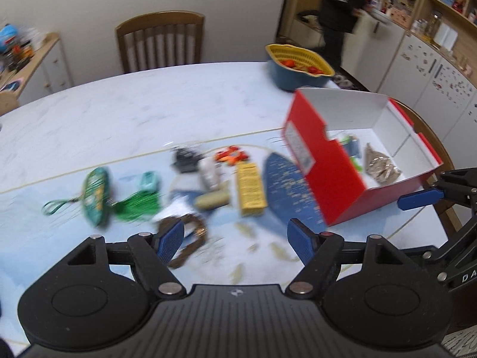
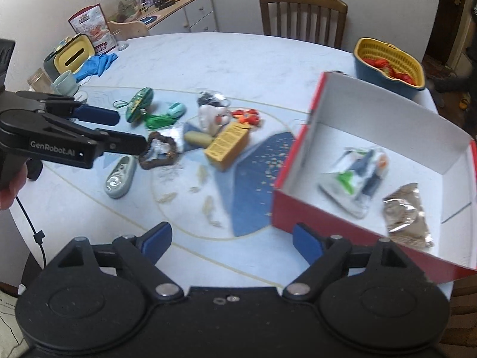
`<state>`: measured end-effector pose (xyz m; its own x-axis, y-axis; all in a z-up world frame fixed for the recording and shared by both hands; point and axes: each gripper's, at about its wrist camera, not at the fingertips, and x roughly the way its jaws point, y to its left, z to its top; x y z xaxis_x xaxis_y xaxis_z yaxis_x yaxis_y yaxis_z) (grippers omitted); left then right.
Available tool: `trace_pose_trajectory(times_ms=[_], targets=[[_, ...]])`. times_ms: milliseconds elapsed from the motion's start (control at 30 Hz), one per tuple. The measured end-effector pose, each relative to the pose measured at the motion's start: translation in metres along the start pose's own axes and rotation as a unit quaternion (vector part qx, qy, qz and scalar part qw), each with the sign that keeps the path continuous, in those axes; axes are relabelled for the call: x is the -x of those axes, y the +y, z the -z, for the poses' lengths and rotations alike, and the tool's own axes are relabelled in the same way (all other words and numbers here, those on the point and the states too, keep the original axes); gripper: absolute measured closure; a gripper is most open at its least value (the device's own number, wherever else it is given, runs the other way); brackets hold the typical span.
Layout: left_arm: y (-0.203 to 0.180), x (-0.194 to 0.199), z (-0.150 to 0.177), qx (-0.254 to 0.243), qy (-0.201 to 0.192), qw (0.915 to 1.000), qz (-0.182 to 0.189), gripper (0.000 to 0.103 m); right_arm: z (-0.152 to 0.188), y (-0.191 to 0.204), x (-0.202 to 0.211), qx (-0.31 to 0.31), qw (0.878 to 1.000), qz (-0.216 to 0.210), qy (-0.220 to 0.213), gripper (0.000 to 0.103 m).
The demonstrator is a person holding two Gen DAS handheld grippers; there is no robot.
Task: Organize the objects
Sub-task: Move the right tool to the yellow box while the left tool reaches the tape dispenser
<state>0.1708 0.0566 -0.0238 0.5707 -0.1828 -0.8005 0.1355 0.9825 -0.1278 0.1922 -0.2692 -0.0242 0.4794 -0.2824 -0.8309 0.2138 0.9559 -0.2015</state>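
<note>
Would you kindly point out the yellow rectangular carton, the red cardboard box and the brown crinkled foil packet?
Yellow rectangular carton [image 2: 228,146]: right wrist view, printed top face.
Red cardboard box [image 2: 301,211]: right wrist view, red outer front wall.
Brown crinkled foil packet [image 2: 407,216]: right wrist view, its middle.

Both grippers are matte black plastic with ribbed housings, round side discs and silver pivot screws. The left gripper and right gripper carry blue ribbed fingers. White "GenRobot.AI" lettering marks the left gripper's side; a thin black cable hangs beneath.
</note>
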Motion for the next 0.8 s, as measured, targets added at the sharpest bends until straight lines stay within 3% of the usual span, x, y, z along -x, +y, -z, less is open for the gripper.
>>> trace_pose_trajectory(times_ms=[233,433,800], targets=[[0.049,0.013,0.026,0.007,-0.002,1.0,0.003,0.02,-0.012,0.03,-0.02,-0.002,1.0,0.01,0.009,0.014],[0.078,0.011,0.042,0.011,-0.012,0.9996,0.022,0.002,-0.027,0.052,-0.04,0.0,1.0,0.017,0.015,0.014],[0.102,-0.019,0.072,0.012,0.01,0.9997,0.021,0.001,-0.067,0.045,-0.089,-0.05,0.996,0.073,0.015,0.014]])
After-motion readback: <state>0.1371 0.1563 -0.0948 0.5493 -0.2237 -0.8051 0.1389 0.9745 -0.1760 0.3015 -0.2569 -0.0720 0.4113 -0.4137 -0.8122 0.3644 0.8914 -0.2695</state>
